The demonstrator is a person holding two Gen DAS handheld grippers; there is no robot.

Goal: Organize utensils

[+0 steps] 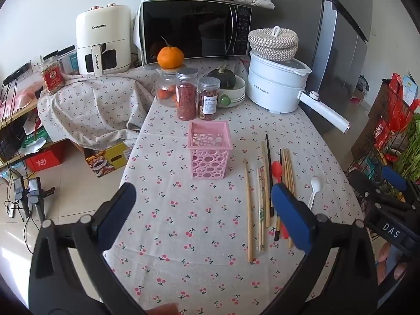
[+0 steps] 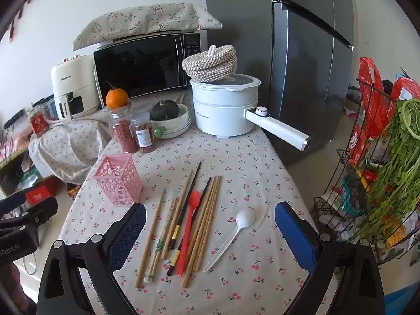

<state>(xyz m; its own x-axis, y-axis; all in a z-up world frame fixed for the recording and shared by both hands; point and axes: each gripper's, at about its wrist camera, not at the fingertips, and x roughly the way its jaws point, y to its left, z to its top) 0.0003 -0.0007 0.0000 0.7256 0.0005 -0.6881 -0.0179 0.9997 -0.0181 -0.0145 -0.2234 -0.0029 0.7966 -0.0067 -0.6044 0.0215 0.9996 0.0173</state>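
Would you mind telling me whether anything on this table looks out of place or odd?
The pink holder stands upright but empty, while chopsticks, a red spoon and a white spoon lie loose on the cloth beside it. Nothing looks spilled or damaged.

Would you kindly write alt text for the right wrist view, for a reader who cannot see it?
The open right gripper hovers over a cherry-print table where chopsticks, a red spoon and a white spoon lie loose. An empty pink holder stands to their left. Jars, a white pot and a microwave stand behind.
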